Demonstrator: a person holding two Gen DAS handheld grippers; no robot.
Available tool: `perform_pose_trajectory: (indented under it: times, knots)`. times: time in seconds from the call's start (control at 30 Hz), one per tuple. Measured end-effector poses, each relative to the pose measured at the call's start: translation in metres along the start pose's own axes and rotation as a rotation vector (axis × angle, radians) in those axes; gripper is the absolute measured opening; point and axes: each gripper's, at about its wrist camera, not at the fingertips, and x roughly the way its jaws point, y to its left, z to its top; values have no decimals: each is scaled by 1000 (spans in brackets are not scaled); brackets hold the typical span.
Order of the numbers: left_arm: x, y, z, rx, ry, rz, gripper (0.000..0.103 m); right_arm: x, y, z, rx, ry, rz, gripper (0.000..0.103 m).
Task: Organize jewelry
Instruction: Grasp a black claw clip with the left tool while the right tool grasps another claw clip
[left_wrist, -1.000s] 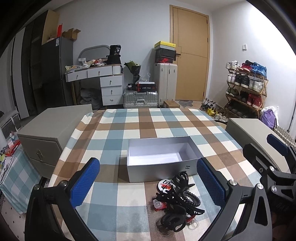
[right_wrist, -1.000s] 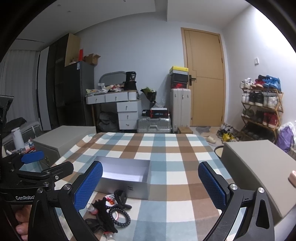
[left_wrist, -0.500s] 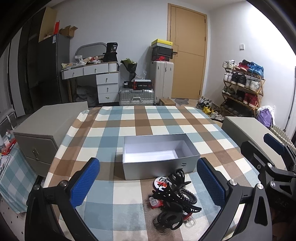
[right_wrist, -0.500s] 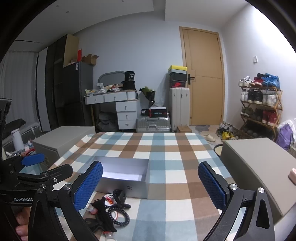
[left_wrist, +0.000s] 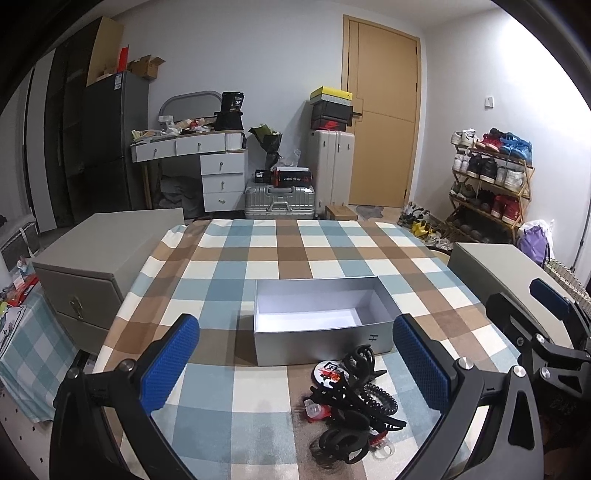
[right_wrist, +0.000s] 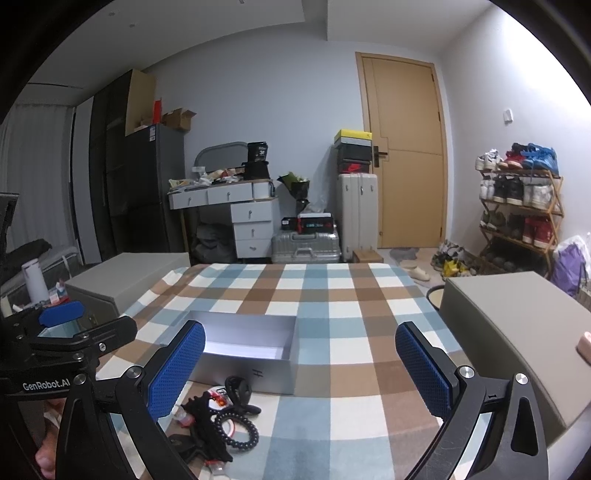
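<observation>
A table (left_wrist: 236, 258) covered in a blue, brown and white checked cloth fills the middle of both views. Toward its near edge sits an open silver-grey box (left_wrist: 321, 321), long side facing the cameras, its white inside bare. Just in front of the box, nearly touching its front wall, lies a tangled heap of hair accessories and jewelry (left_wrist: 351, 402): black claw clips, a black coiled hair tie (right_wrist: 236, 430), a round red-and-white piece and some small clear and red bits. The heap rests on the cloth close to the near edge, outside the box.

The left tongs (left_wrist: 295, 365) hang above the near edge with their blue-padded fingers (left_wrist: 170, 363) spread wide and nothing between them; the heap shows through the gap, toward the right finger. The right tongs (right_wrist: 299, 369) are likewise wide apart and empty, pointing over the table to the right of the box, with the heap at their lower left. Each view catches the other tool at its side, and in the right wrist view part of a hand (right_wrist: 46, 459) shows at the lower left.

Grey cabinets (left_wrist: 99, 251) stand against the left and right sides of the table. Beyond the far edge are a white desk with drawers (left_wrist: 207, 162), suitcases, a wooden door (left_wrist: 382, 118) and a shoe rack (left_wrist: 491, 177).
</observation>
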Motion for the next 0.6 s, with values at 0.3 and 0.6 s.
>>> perform_pose_trajectory:
  times: [0.3,0.6]
  knots:
    - [6,2,-6,2,25,-47,102,0,-1,-1,-5,-2,-2,103]
    - [20,-6,-41,50,172,-184,102,3,-4,-5,5,13,-9,103]
